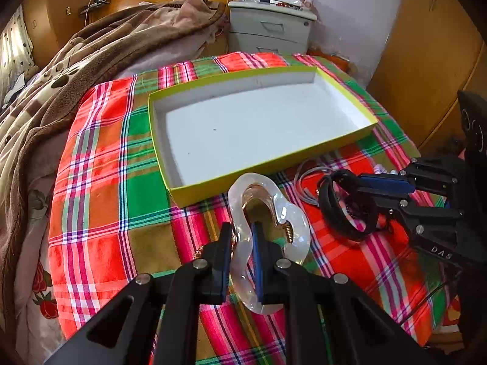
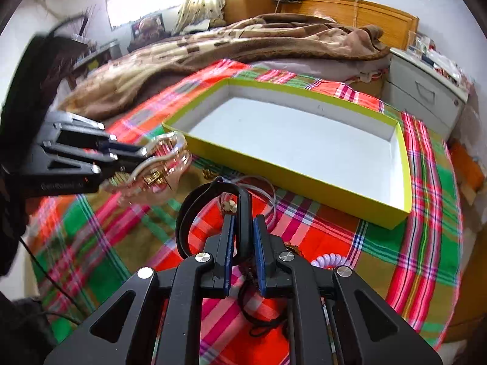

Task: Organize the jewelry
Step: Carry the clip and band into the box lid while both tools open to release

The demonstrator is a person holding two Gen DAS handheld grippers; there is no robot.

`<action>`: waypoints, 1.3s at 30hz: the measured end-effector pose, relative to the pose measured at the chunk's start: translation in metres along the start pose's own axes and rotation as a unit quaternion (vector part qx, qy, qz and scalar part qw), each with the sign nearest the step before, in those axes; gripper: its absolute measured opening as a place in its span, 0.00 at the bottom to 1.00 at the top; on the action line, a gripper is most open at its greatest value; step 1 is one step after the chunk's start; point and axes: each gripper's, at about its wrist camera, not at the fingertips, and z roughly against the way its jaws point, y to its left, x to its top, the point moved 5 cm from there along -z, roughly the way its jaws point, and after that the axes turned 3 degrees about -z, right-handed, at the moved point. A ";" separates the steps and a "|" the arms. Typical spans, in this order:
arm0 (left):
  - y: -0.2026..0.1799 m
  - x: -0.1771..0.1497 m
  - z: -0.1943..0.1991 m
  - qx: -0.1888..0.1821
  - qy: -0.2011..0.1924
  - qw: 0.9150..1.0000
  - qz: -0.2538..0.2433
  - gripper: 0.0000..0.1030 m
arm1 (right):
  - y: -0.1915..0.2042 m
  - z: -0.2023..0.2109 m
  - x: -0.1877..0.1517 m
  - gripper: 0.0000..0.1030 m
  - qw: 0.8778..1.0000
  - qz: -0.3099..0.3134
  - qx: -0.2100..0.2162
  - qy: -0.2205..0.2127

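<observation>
My left gripper (image 1: pixel 242 231) is shut on a clear wavy hair claw clip (image 1: pixel 271 219) with a gold spring, held just above the plaid cloth in front of the box; it also shows in the right wrist view (image 2: pixel 158 167). My right gripper (image 2: pixel 243 222) is shut on a black band bracelet (image 2: pixel 210 210), seen at the right of the left wrist view (image 1: pixel 344 213). An open yellow-green box (image 1: pixel 304 152) with a bare white inside lies beyond both grippers, and in the right wrist view (image 2: pixel 304 176).
Thin grey cords (image 1: pixel 307 179) and a small gold piece (image 2: pixel 229 206) lie by the bracelet. A lilac spiral hair tie (image 2: pixel 327 260) lies right of my right gripper. A brown blanket (image 1: pixel 76 70) is piled left, a grey nightstand (image 1: pixel 271 30) stands behind.
</observation>
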 end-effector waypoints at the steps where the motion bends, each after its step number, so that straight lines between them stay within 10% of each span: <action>1: 0.001 -0.001 0.001 0.001 -0.001 1.000 0.002 0.13 | -0.002 0.002 0.001 0.13 1.000 -0.008 0.003 -0.004; 22: 0.023 0.046 0.025 0.018 -0.037 0.999 0.017 0.13 | -0.058 0.025 0.048 0.13 0.993 -0.079 -0.074 -0.054; 39: 0.060 0.109 -0.037 0.037 -0.018 0.998 0.045 0.13 | -0.128 -0.031 0.093 0.13 0.981 -0.096 -0.168 -0.019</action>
